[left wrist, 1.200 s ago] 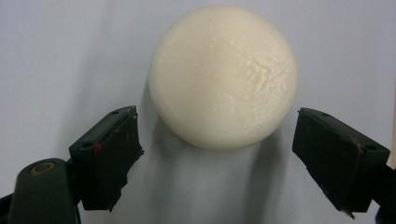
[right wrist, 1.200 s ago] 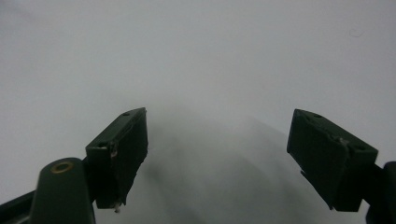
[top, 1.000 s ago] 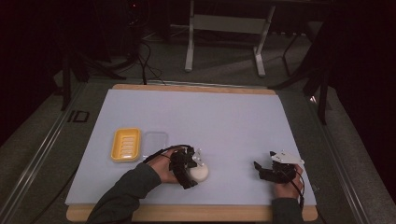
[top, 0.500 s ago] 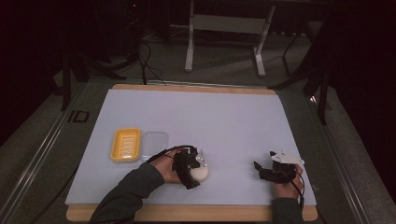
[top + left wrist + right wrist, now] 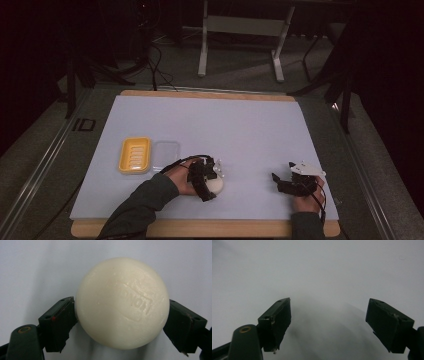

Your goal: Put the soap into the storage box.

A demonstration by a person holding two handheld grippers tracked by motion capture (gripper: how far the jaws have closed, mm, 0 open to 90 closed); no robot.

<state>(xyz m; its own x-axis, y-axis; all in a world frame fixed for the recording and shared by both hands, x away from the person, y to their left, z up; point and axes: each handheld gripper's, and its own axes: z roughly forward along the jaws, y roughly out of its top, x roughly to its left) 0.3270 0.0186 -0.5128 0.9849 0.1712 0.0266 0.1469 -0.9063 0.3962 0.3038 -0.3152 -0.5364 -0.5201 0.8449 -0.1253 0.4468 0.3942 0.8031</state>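
Two grippers work at the near edge of the table [image 5: 210, 125], both toward six o'clock of the pale mat. The left gripper [image 5: 207, 182] has its jaws set on either side of a round white bar of soap [image 5: 121, 302]; in the left gripper view both jaws meet the soap's flanks, so it appears gripped, though I cannot tell whether it is lifted or resting on the mat. The right gripper [image 5: 287, 184], at about four o'clock of the mat, has its jaws spread wide with nothing between them, pointing at bare surface in the right gripper view.

Judging from this, the grasp on the soap looks made and the carrying is what remains. The likely goal is the yellow soap dish [image 5: 134, 155], lying at about ten o'clock from the soap and near it, with nothing in it.

Just beside the dish, on its three o'clock side, lies a clear lid [image 5: 165, 152], flat on the mat. It sits between soap and dish, so the carry would have to pass over it. Beyond the table's far edge stands a metal frame [image 5: 240, 30] on the dark floor.
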